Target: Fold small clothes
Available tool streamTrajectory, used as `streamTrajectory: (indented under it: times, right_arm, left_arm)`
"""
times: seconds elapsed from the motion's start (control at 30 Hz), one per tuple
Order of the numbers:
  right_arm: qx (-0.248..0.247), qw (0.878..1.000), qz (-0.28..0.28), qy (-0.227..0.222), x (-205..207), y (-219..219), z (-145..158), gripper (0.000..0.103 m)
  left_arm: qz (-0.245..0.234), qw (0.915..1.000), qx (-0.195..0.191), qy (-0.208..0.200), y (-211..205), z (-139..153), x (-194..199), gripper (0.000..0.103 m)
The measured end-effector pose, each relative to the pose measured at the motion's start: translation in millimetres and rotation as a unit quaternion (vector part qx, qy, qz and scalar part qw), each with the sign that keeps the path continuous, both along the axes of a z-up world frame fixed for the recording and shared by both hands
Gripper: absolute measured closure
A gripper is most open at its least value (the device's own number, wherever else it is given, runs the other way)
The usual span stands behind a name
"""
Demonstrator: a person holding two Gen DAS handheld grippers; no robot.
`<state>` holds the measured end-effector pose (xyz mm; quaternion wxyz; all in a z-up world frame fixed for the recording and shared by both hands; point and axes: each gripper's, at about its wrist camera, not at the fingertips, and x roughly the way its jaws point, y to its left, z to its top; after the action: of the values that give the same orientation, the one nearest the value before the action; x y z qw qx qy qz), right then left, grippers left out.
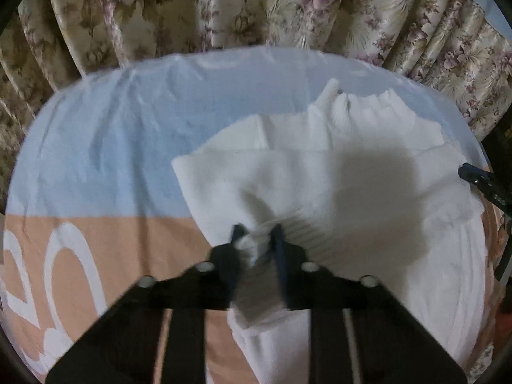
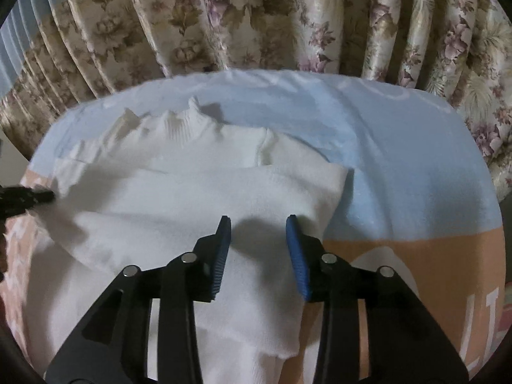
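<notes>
A white knit garment (image 1: 320,176) lies partly folded on the bed cover, its ribbed neck (image 1: 361,108) at the far edge. My left gripper (image 1: 257,232) is shut on a bunched ribbed edge of it at the near left side, and fabric fills the gap between the fingers. In the right wrist view the same white garment (image 2: 192,192) spreads below my right gripper (image 2: 258,220). That gripper is open, its blue pads apart above the cloth with nothing pinched. The left gripper's tip (image 2: 28,196) shows at the left edge, and the right gripper's tip (image 1: 473,176) at the right edge.
The bed cover (image 1: 112,144) is pale blue at the far side and peach with white lettering nearer (image 2: 416,272). A flowered curtain (image 2: 256,16) hangs right behind the bed's far edge. A dark object stands at the right edge of the left wrist view.
</notes>
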<state>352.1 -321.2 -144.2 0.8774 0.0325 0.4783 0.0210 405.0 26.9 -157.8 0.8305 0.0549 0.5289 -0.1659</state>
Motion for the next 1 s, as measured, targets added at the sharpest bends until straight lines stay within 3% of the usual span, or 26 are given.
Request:
streamTrajectory:
  times: [0.13,0.2,0.27,0.33,0.37,0.47,0.57,0.6,0.67,0.77,0.87,1.0]
  right_arm:
    - [-0.044,0.998,-0.029,-0.023,-0.9,-8.6,-3.1,0.098]
    - [-0.011,0.999,-0.031,-0.027,-4.5,-18.4,-2.6,0.097]
    - [-0.007,0.998,-0.023,-0.053,-17.9,-16.5,10.8,0.094]
    - [0.005,0.997,0.003,-0.073,-27.5,-4.6,21.1,0.083]
    - [0.012,0.997,0.018,-0.078,-29.9,4.7,24.6,0.073]
    - [0.021,0.993,0.078,-0.081,-31.9,42.8,23.8,0.071]
    - [0.009,0.990,0.125,-0.061,-26.3,80.1,6.5,0.072]
    - [0.001,0.990,0.136,-0.048,-24.7,88.9,-3.4,0.073]
    - [-0.029,0.989,0.140,-0.046,-27.0,93.0,-14.7,0.073]
    - [-0.041,0.990,0.122,-0.049,-34.3,74.6,-12.6,0.072]
    - [-0.065,0.992,0.097,-0.044,-39.8,42.9,-11.3,0.073]
    - [-0.037,0.994,0.089,-0.053,-41.0,33.2,1.4,0.066]
  left_arm:
    - [0.014,0.9999,-0.009,0.001,10.9,-7.6,9.3,0.085]
    - [0.020,0.9998,-0.007,-0.004,12.7,-3.5,6.2,0.078]
    - [0.028,0.9983,0.026,-0.044,10.3,14.8,-6.4,0.065]
    - [0.023,0.9954,0.034,-0.086,3.0,36.8,-20.2,0.032]
    - [0.019,0.9945,0.029,-0.099,-2.4,44.1,-25.5,0.028]
    - [-0.008,0.9953,-0.003,-0.096,-32.7,48.9,-32.8,0.026]
    - [-0.052,0.9966,-0.019,-0.061,-72.0,24.4,-34.7,0.026]
    - [-0.058,0.9966,-0.010,-0.057,-79.6,16.2,-35.0,0.026]
    - [-0.047,0.9964,0.045,-0.055,-87.2,-7.6,-31.9,0.027]
    - [-0.027,0.9974,0.041,-0.053,-61.1,-13.5,-34.0,0.026]
    - [-0.010,0.9948,0.074,-0.070,-42.8,-6.8,-39.8,0.027]
    - [-0.003,0.9984,0.000,-0.056,-37.9,8.2,-30.4,0.027]
